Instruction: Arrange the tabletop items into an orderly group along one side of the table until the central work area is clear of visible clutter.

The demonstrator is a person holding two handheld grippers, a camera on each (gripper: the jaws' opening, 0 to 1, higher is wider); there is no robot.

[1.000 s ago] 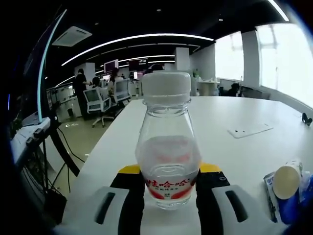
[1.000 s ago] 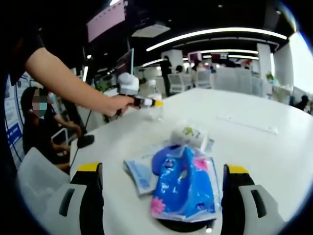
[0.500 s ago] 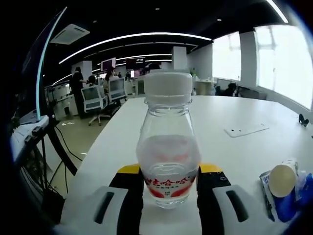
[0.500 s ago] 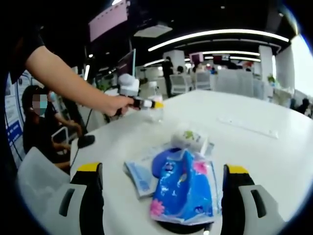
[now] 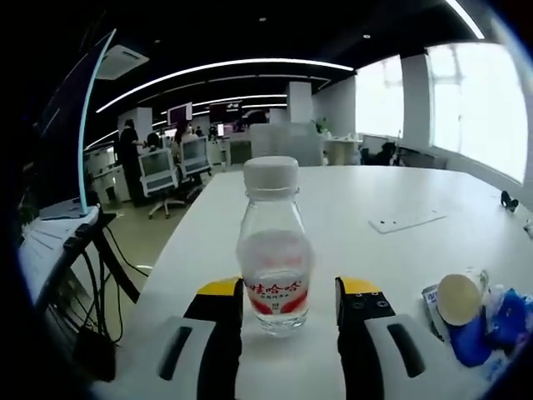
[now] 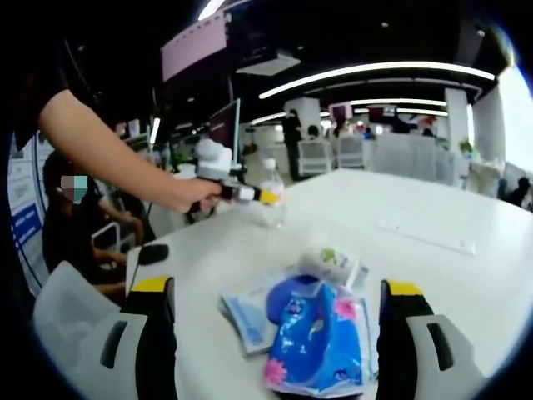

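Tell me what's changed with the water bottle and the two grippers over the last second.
The left gripper has let go of the water bottle and drawn back: its jaws now stand open with gaps on both sides, and the bottle stands upright on the white table. The right gripper stays open, jaws on either side of the blue tissue pack, which lies as before.

Left gripper (image 5: 287, 304) is sitting with jaws spread; right gripper (image 6: 279, 312) is hovering, jaws wide apart.
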